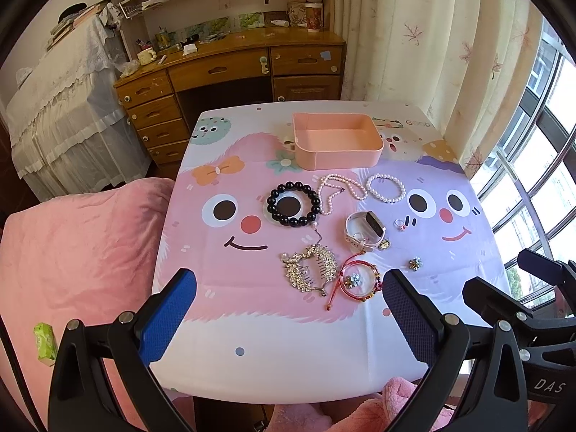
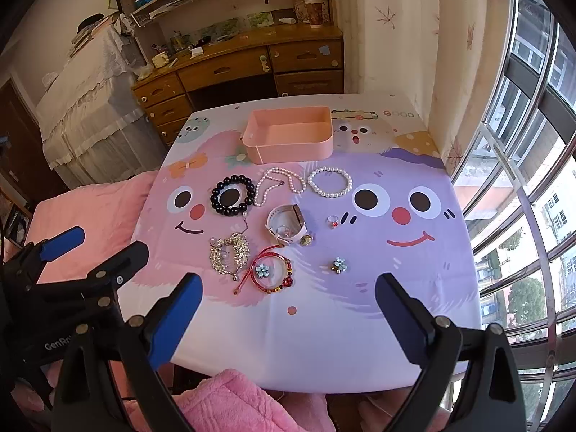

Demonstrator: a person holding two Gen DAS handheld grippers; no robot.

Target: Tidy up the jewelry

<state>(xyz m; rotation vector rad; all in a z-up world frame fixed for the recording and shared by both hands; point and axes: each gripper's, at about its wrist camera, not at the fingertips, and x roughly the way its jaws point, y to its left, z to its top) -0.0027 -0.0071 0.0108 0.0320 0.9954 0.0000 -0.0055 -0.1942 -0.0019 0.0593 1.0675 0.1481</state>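
An empty pink box [image 1: 336,140] [image 2: 289,136] stands at the table's far side. In front of it lie a black bead bracelet [image 1: 293,203] [image 2: 232,194], a pearl necklace [image 1: 336,189] [image 2: 277,183], a pearl bracelet [image 1: 386,188] [image 2: 329,181], a white watch [image 1: 365,230] [image 2: 286,225], a small ring [image 1: 399,224] [image 2: 333,221], a gold hair comb [image 1: 311,266] [image 2: 228,252], a red cord bracelet [image 1: 358,280] [image 2: 270,273] and a flower brooch [image 1: 415,263] [image 2: 338,265]. My left gripper [image 1: 289,306] and right gripper [image 2: 288,309] are open and empty, above the table's near edge.
The table [image 1: 252,360] carries a cartoon-face cloth. A pink blanket [image 1: 72,252] lies on the left. A wooden desk [image 1: 234,68] stands behind the table. A curtain [image 1: 432,36] and window [image 2: 522,216] are on the right.
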